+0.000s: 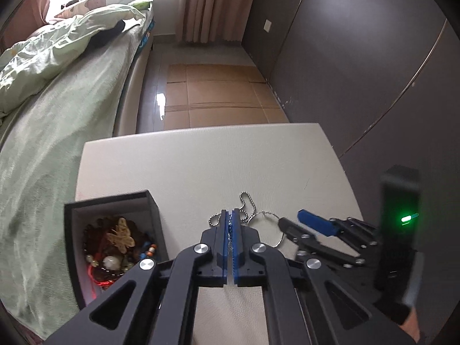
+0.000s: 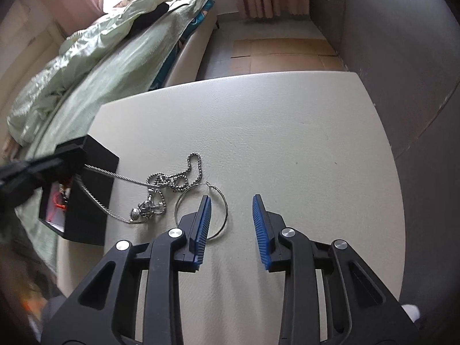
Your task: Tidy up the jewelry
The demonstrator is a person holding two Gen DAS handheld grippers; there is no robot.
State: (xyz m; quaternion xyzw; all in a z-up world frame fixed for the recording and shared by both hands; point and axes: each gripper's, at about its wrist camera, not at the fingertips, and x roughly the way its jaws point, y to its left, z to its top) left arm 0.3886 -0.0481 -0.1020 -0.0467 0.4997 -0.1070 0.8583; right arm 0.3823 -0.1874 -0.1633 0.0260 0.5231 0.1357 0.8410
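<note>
My left gripper (image 1: 231,212) is shut on a thin silver chain necklace (image 2: 115,176), lifting its strand taut above the white table (image 1: 201,161). A thicker ball chain (image 1: 247,204) and a pendant (image 2: 141,211) lie tangled on the table, with a large thin hoop (image 2: 201,212) beside them. The black jewelry box (image 1: 112,201) stands at the left, open, holding beads and a butterfly piece (image 1: 122,234). My right gripper (image 2: 231,218) is open and empty, hovering just above the hoop's right side; it also shows in the left wrist view (image 1: 304,221).
A bed with green bedding (image 1: 57,86) runs along the left of the table. A dark wall (image 1: 359,57) is at the right. Cardboard sheets (image 1: 218,92) cover the floor beyond the table's far edge.
</note>
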